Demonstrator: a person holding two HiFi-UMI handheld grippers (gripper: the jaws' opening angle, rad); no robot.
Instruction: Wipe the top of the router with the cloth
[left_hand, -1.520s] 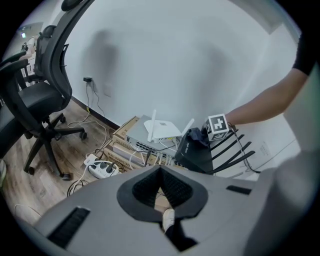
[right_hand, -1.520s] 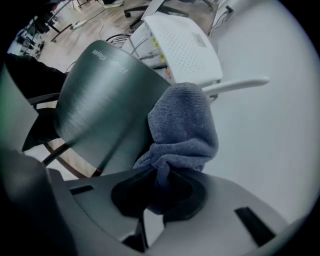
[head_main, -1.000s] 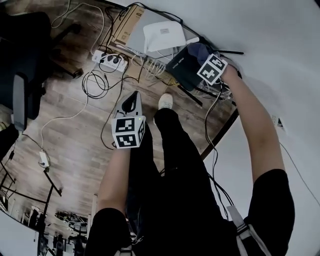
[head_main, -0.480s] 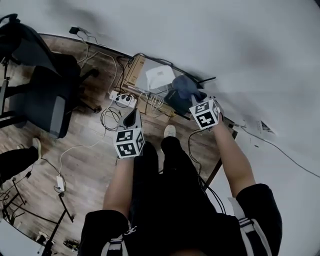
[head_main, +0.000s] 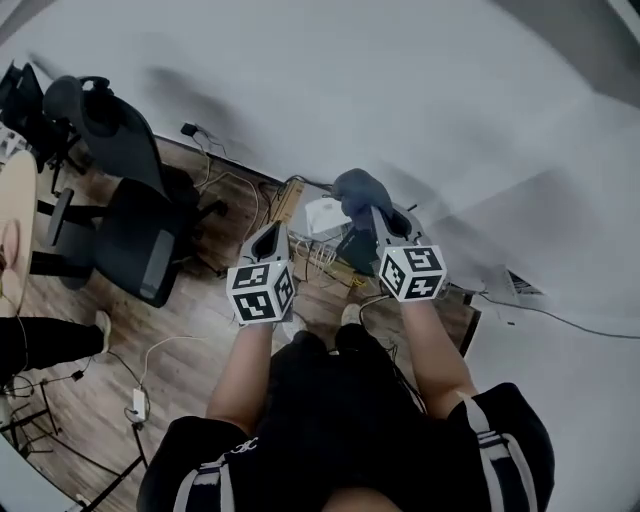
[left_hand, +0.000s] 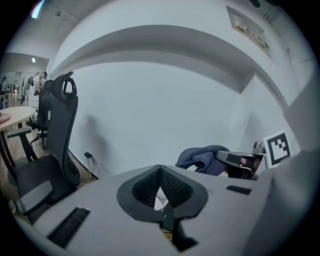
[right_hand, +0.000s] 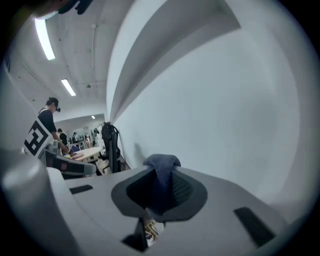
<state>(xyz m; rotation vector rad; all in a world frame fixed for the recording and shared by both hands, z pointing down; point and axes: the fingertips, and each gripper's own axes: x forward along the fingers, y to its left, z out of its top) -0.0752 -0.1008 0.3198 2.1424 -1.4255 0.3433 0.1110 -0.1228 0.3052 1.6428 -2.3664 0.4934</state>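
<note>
Right tongs (right_hand: 159, 182) clamped on the blue cloth (right_hand: 161, 161), a bunched fold poking out past the tips; left tongs (left_hand: 160, 186) pinched together at the tips, nothing in them; both are up in the air, side by side, aimed at the pale wall (head_main: 400, 90) and not down at the job. The router (head_main: 356, 246), which I take to be the dark box, sits low on the wooden floor (head_main: 200, 330) against that wall; a white box (head_main: 325, 214) lies just beside it, cables (head_main: 318, 262) tangled round both; the cloth is well apart from it, so no wiping right now. Danger from here, as I judge it: the grip is on one fold only, so a drag across the top could pull the cloth free; a sweep could hook those cables or shove the box along, since nothing steadies it. Writing: square black-and-white markers on the cubes (head_main: 261, 292); a small label (left_hand: 248, 31) high on the wall, too blurred to read; no brand legible.
</note>
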